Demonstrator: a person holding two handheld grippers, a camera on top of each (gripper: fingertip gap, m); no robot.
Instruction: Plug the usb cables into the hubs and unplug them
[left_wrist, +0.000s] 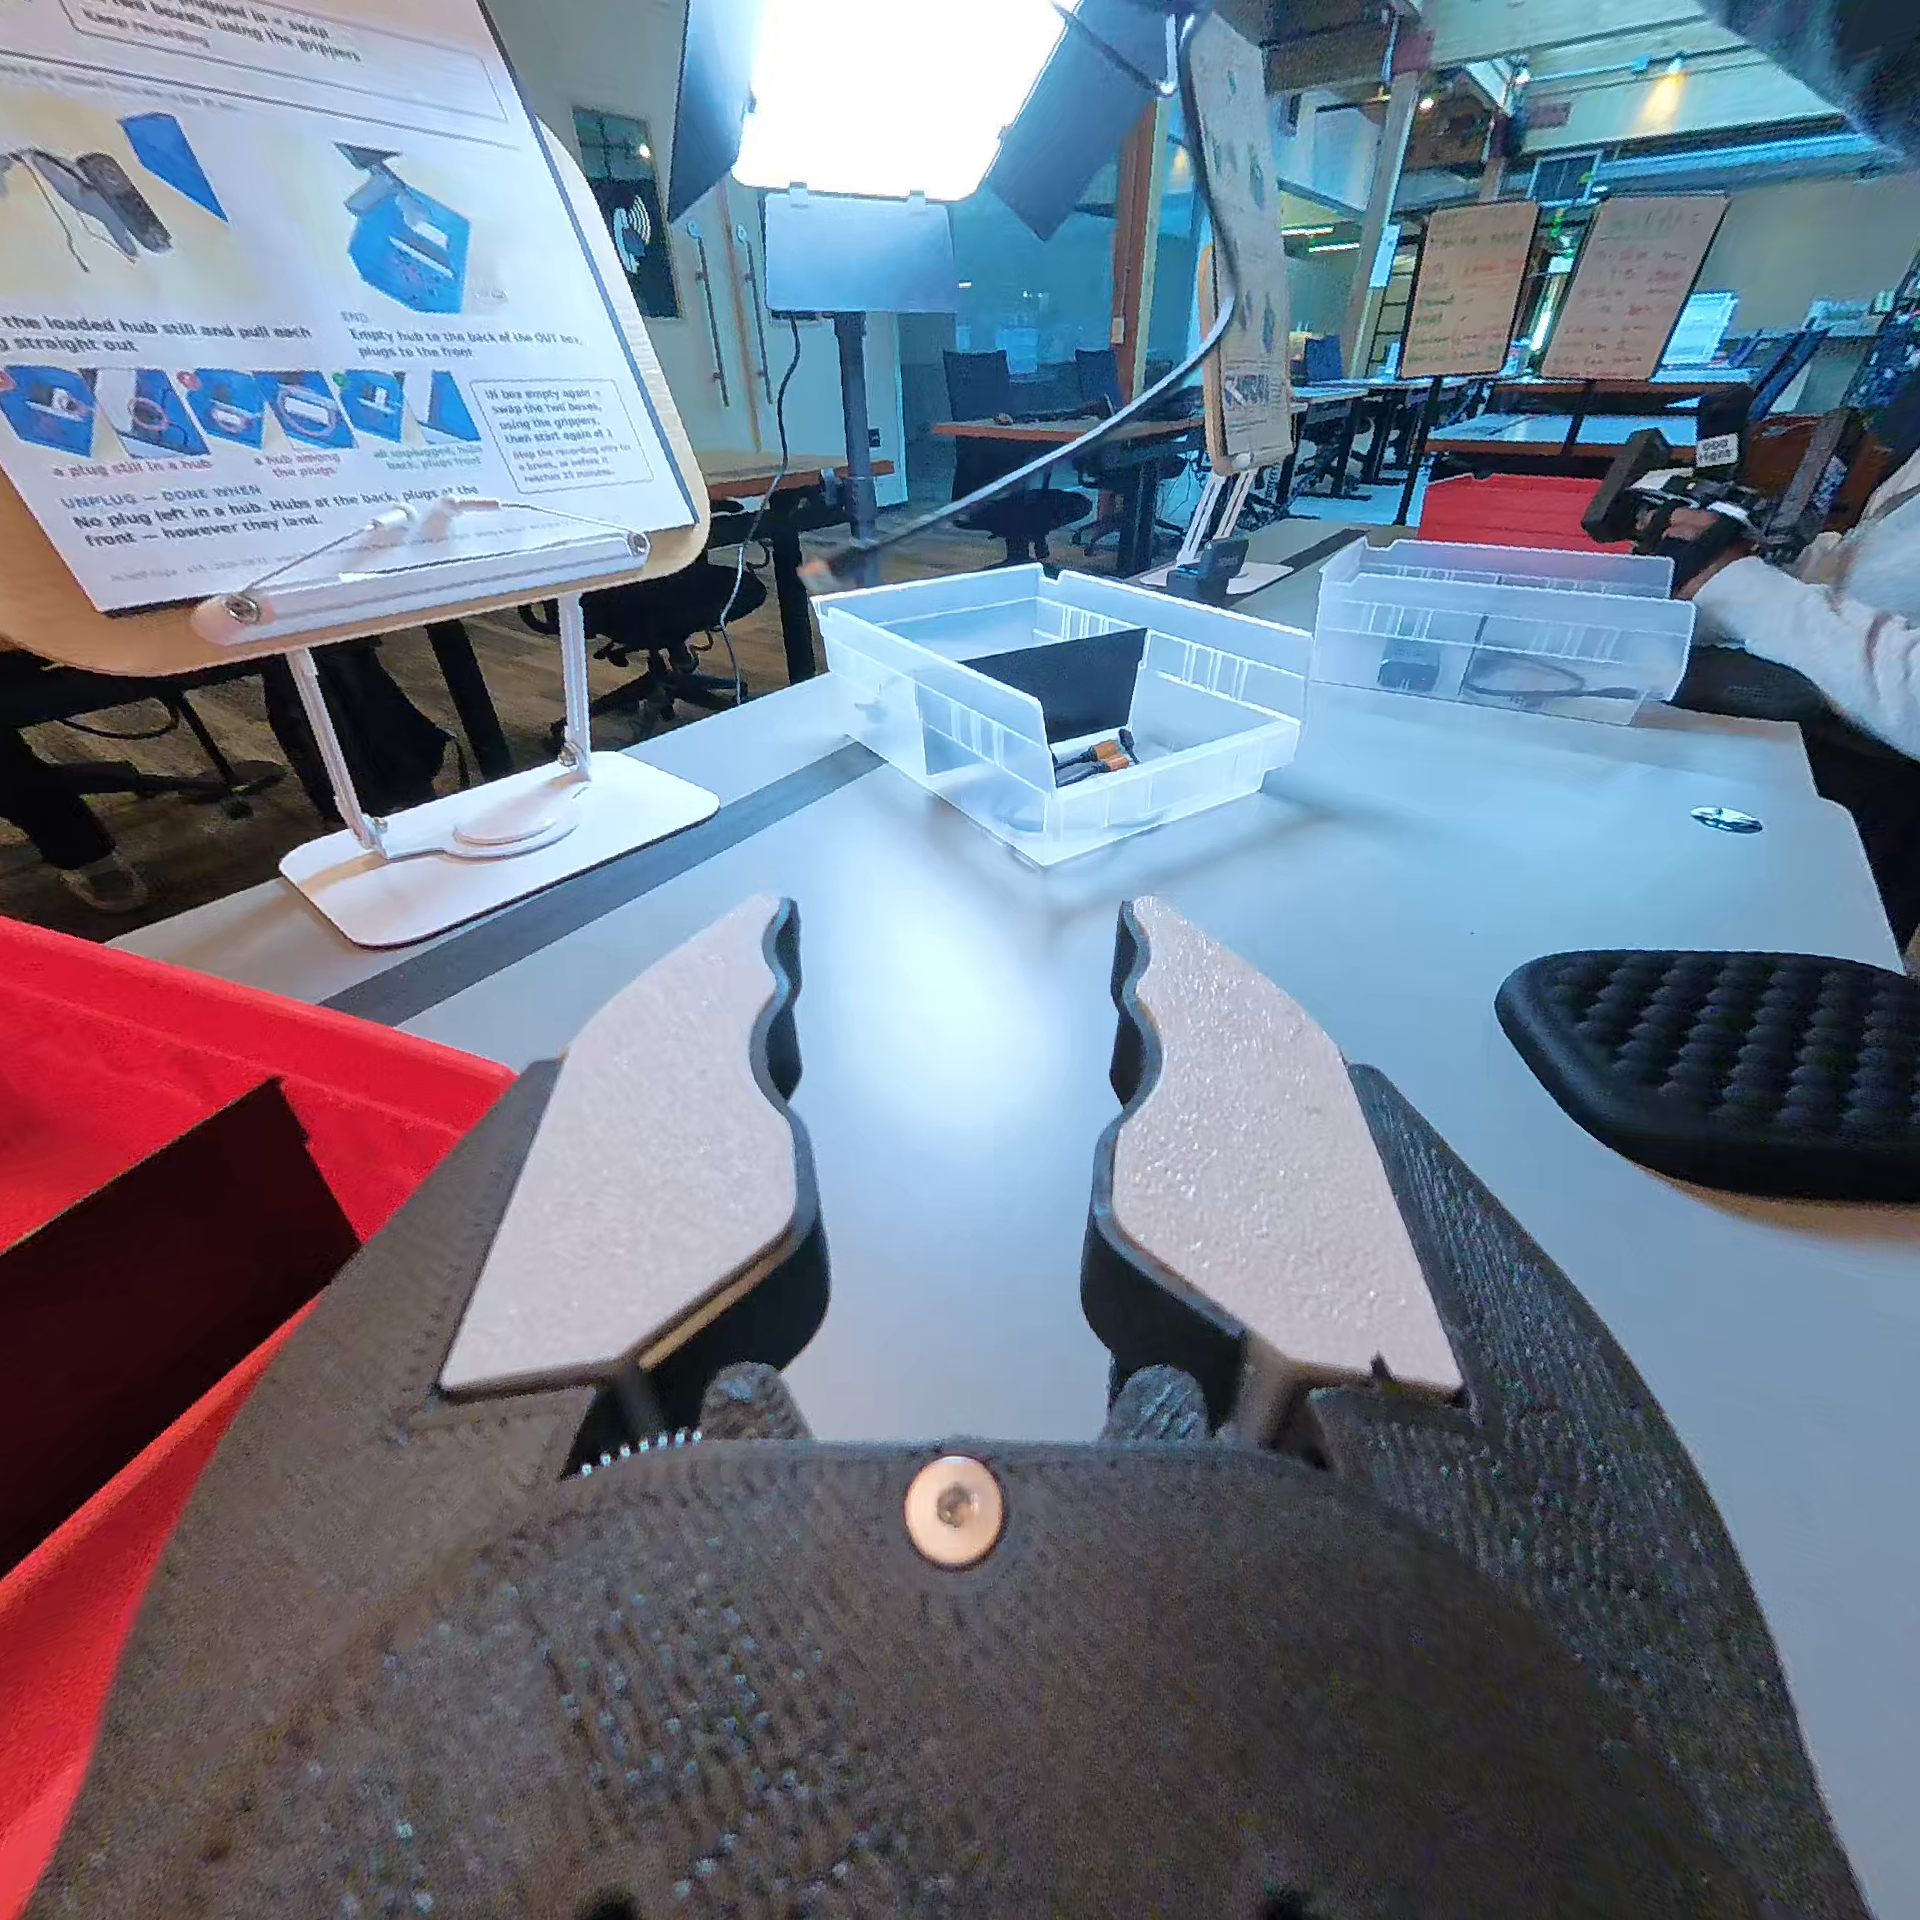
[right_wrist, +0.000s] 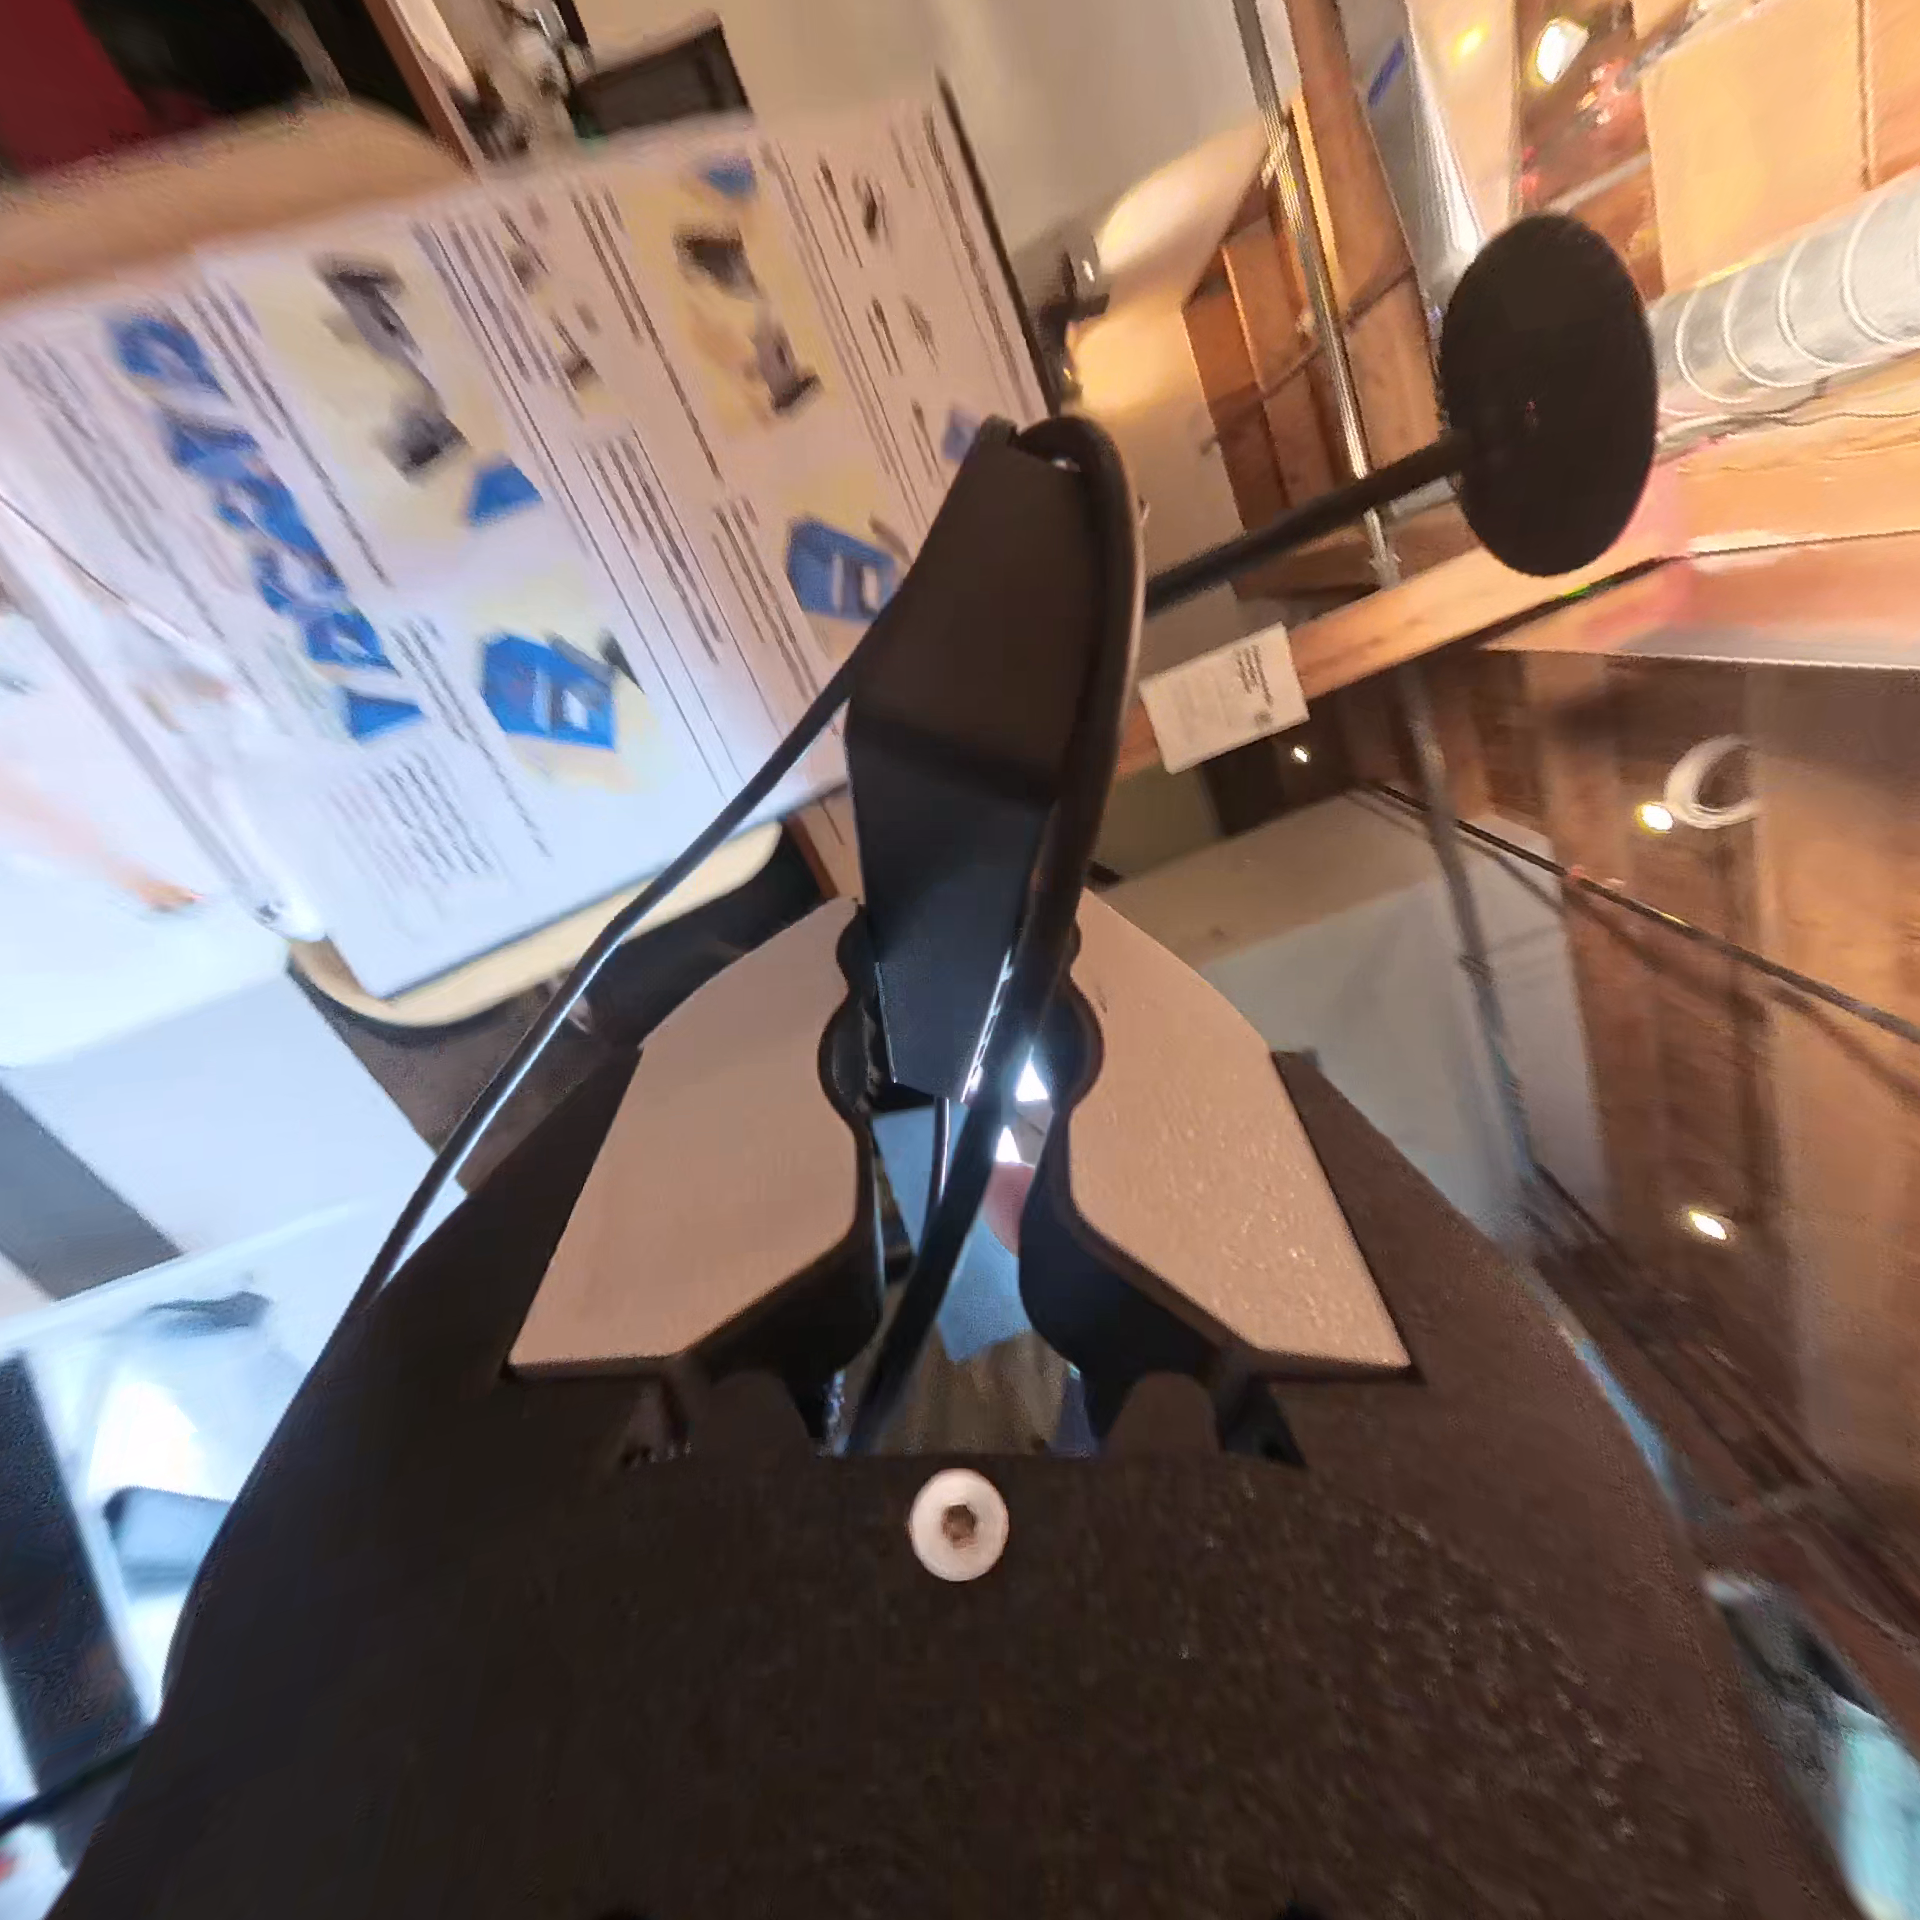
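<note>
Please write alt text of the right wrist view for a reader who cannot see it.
The right gripper is shut on a flat black hub held up in the air, its thin black cable looping down past the fingers. Behind it, blurred, stands a white instruction sheet.

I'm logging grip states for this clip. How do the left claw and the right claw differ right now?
The left claw is open with nothing between its fingers; the right claw is shut on a flat black hub with a thin black cable. The left claw hangs level over the grey table; the right claw's view is tilted and blurred. Both have grey plates on textured black bodies.
</note>
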